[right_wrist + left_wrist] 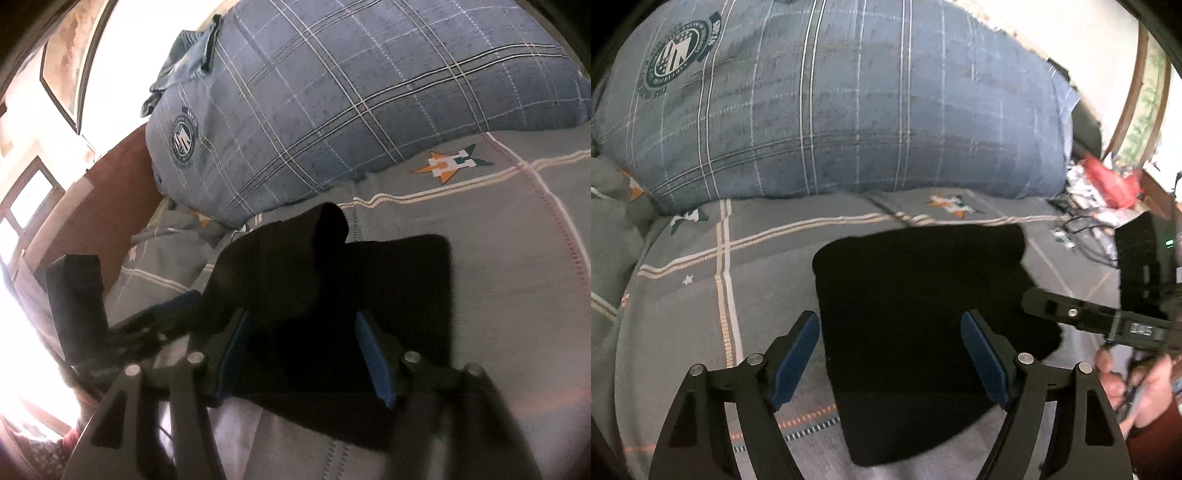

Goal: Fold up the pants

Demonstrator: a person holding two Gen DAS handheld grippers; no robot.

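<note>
Black cloth, the pants (916,317), lies folded into a compact block on the grey bedspread (701,295), its longer side running from the near edge of the bed away toward the big blue checked pillow (849,110). At the far end, seen from the right wrist, one flap stands curled up instead of lying flat. The left gripper (890,354) hangs over the near part of the block, jaws spread wide, its blue pads clear of the cloth. The right gripper (299,354) is likewise parted over the block; nothing is pinched. A hand (1137,384) holds its handle.
</note>
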